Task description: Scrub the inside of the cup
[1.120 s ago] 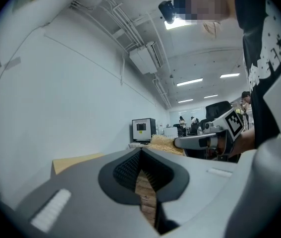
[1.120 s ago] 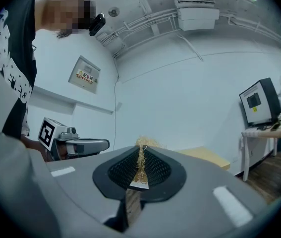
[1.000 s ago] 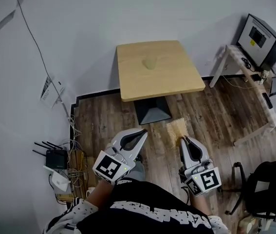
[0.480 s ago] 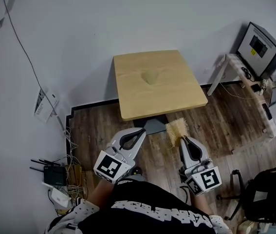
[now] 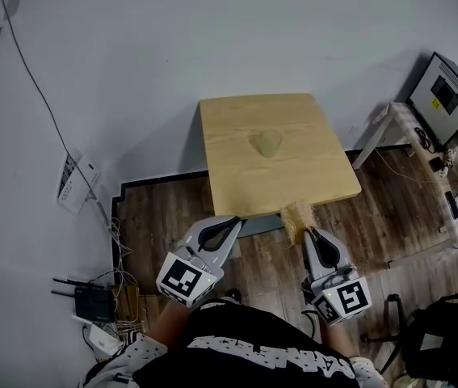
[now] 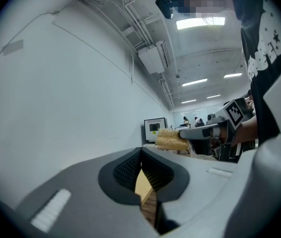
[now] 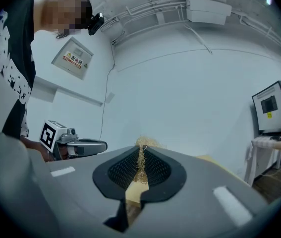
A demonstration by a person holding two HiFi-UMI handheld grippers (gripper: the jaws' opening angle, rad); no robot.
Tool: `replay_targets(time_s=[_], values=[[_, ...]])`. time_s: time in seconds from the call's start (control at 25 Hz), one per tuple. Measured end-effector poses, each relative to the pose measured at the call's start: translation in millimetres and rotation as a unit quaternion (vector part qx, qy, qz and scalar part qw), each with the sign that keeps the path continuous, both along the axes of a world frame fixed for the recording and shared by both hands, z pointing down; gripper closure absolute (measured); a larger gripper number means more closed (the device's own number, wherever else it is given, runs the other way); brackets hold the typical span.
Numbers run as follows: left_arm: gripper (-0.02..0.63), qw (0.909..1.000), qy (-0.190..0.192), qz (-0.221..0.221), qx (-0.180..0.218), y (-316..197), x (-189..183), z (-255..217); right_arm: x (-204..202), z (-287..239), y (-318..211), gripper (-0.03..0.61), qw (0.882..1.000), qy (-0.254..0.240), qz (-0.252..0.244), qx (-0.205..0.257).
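The table [image 5: 309, 168] now sits much closer than it did a second ago. Then its near edge lay well ahead of both tools, with its dark base and a stretch of wooden floor [image 5: 156, 208] showing between. Now that edge is just in front of the tips and the base is almost hidden under the top, so the person has walked up to the table. The cup [image 5: 266, 143], pale and close in colour to the wood, has kept its place near the middle of the table, apart from both tools and untouched. The left hand-held gripper [image 5: 235, 221] has its jaws together with nothing between them, and it points level at the table's near edge. The right hand-held gripper [image 5: 307, 231] is clamped on a straw-coloured scrubber [image 5: 297, 214]. The tuft of fibres sticks out past the tips and just overlaps the table's near edge. Neither grip has changed during the approach. Scrubbing has not begun. The likely next step is to open the empty left tool and reach to the middle of the table to steady the cup. Then the scrubber can go inside.
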State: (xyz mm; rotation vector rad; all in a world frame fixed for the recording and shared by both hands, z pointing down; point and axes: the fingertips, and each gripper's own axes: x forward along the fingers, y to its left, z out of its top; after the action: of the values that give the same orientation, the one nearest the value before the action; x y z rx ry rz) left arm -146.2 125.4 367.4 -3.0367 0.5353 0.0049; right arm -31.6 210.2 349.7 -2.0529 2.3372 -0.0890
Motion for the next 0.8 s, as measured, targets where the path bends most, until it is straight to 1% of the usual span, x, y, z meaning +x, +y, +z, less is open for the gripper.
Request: replay_targets(time_s=[0.2,0.36,0.52,0.64,0.8], values=[[0.612,0.9999,0.000,0.011,0.002,-31,5,0,2,1,-32,0.546,1.000,0.008,0.001,-0.006],[0.612,0.9999,-0.003,0.017,-0.004,-49,8,7,5,-1,-43,0.546,1.000,0.006,0.008,-0.006],[0.612,0.9997,-0.004,0.024,-0.007,-61,19,10,19,3,-52,0.546,1.000,0.005,0.016,-0.016],[0.612,0.9995,-0.012,0.028,-0.011,-65,31,15,34,9,-62,0.546,1.000,0.005,0.019,-0.024],[0.611,0.9991,-0.026,0.024,-0.022,-75,48,20,51,13,-81,0.546,1.000,0.005,0.006,-0.023]])
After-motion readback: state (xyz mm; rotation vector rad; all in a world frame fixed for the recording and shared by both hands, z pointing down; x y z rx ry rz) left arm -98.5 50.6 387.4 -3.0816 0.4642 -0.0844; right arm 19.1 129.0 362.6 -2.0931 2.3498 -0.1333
